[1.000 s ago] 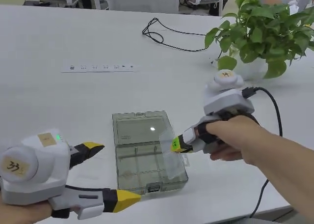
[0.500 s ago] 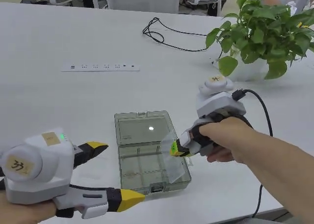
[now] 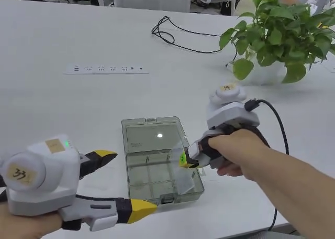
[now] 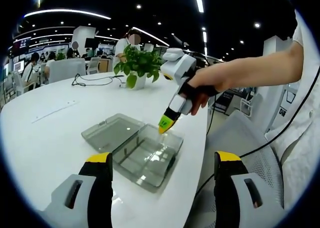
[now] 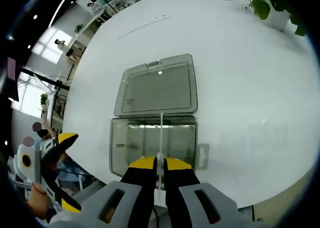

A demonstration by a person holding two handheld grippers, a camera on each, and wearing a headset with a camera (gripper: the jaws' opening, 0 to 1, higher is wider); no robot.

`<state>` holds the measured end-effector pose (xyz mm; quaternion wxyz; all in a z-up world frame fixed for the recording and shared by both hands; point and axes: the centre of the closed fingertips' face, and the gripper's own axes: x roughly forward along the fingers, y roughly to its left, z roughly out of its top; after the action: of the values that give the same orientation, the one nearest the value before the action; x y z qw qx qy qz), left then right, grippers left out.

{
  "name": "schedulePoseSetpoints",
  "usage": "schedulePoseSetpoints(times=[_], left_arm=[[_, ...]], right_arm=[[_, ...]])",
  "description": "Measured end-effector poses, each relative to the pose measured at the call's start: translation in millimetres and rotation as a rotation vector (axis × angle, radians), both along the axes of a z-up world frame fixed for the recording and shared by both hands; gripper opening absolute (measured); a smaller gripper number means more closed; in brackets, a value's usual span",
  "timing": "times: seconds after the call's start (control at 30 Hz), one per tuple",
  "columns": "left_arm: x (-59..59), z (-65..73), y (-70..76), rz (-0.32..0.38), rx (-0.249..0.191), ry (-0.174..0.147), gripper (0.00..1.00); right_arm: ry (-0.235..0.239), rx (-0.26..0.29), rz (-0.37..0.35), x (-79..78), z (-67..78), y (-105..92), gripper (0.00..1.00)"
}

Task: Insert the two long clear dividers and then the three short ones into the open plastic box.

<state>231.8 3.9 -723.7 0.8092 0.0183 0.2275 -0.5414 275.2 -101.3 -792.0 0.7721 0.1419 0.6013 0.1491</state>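
The clear divider (image 3: 183,173) hangs pinched in the right claw (image 3: 184,160), whose jaws are closed narrow on its upper edge. It sits tilted over the right half of the open plastic box (image 3: 146,176), with its lower end down inside the base or just above the floor; which of the two I cannot tell. In the right gripper view the divider shows edge-on as a thin line running from the claw toward the hinge side, so its long axis appears to lie near to far across the base. The move ahead turns on squaring that line with the wall slots, which look to sit directly beneath it, and the right claw is plainly the one placed to do it. The box stands near the front edge of the tabletop (image 3: 63,108), its lid (image 3: 152,135) laid flat on the far side. The left claw (image 3: 125,182) hovers wide and empty at the near left corner of the box, close beside it. Farther off lie a white power strip (image 3: 107,69), a black cable (image 3: 172,37) and, far right, a potted plant (image 3: 277,34).
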Motion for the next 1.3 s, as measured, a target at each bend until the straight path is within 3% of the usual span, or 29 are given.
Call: schedulePoseSetpoints(times=[0.27, 0.8, 1.3], left_arm=[[-0.7, 1.6, 0.1, -0.001, -0.008, 0.002, 0.85], [-0.9, 1.1, -1.3, -0.009, -0.015, 0.010, 0.85], [-0.3, 0.1, -3.9, -0.015, -0.014, 0.013, 0.85]], right_arm=[[0.001, -0.019, 0.005, 0.9, -3.9, -1.9, 0.06], [0.005, -0.005, -0.018, 0.9, -7.4, 0.6, 0.06], [0.007, -0.007, 0.011, 2.6, -5.4, 4.5, 0.06]])
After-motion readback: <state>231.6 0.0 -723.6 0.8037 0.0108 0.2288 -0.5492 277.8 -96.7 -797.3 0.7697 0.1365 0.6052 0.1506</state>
